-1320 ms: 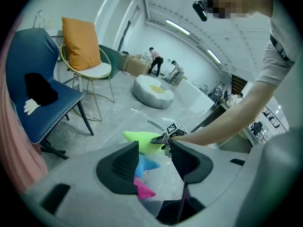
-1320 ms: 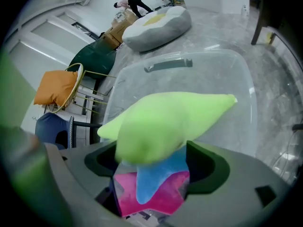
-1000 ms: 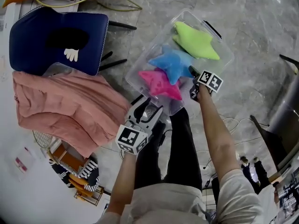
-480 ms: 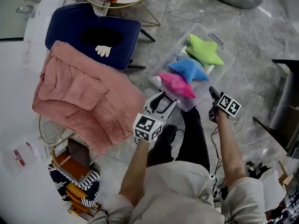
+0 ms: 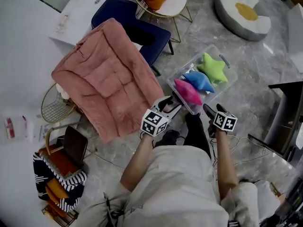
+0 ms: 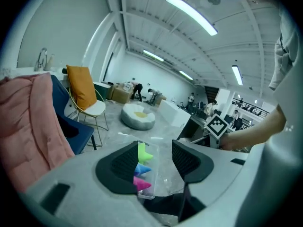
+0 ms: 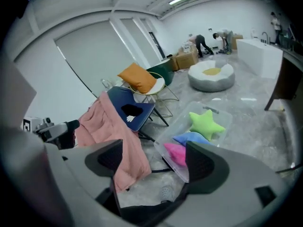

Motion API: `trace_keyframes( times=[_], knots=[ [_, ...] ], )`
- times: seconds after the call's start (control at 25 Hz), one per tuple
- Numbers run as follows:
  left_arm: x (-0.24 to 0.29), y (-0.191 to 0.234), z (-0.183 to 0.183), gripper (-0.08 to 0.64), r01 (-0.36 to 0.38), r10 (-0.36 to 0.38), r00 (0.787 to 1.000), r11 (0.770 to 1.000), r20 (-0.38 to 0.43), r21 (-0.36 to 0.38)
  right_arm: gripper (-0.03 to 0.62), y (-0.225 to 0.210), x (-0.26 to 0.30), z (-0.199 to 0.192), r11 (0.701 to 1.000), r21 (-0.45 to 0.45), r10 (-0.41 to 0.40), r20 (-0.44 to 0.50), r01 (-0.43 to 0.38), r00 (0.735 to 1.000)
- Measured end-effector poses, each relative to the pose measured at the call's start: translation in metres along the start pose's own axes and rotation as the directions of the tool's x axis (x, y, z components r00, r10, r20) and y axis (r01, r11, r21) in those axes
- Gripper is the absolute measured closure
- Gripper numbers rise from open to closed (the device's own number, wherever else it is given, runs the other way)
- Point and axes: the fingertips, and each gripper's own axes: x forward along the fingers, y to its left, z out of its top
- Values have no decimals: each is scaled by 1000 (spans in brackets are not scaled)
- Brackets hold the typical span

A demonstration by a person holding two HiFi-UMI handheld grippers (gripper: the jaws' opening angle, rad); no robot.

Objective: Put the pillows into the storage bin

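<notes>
Green pillow (image 5: 212, 68), blue pillow (image 5: 199, 81) and pink pillow (image 5: 187, 91) lie in the clear storage bin (image 5: 231, 79) on the grey stone floor (image 5: 255, 60). A pink blanket (image 5: 106, 77) drapes the navy chair (image 5: 142, 30) nearby. My left claw (image 5: 169, 103) and right claw (image 5: 207, 109) have jaws apart and are empty. Both have risen clear of the bin since a second ago.

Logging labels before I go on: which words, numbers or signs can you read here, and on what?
No words can be read.
Paper, top left: print too small.
Slip, left edge: red mark, blurred.
Left cube, right cube: square markers, no words.
Navy cushion: white hand shape, no words.
</notes>
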Motion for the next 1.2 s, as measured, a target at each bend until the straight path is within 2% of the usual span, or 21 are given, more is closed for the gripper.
trace_keyframes(
  times=[0.16,0.24,0.32,0.44,0.6,0.8,1.04,1.2],
  knots=[
    [-27,-6,4,357,-23,27,998,997,53,-76,181,42,-30,-26,997,-51,-49,41,51,998],
    [-33,-16,5,357,-7,16,997,993,77,-115,181,57,-43,-45,995,-53,-80,70,83,994],
    [-34,-29,5,357,27,-20,997,996,73,-88,181,67,-52,-52,993,-74,-83,98,90,992],
    [-31,-42,-7,356,43,-43,999,999,18,8,181,69,-62,-46,987,-127,-83,146,102,986],
    [-42,-45,-16,357,41,-41,999,999,16,-27,181,67,-72,-50,986,-123,-91,184,114,979],
    [-54,-38,-22,357,-12,13,1000,1000,12,-24,181,64,-75,-53,986,-133,-80,179,105,981],
    [-61,-42,-34,357,-31,31,999,1000,-8,-4,193,71,-81,-59,987,-136,-59,188,85,980],
    [-61,-48,-38,357,-34,34,999,999,-1,-35,209,68,-86,-66,985,-154,-56,175,83,983]
  ],
)
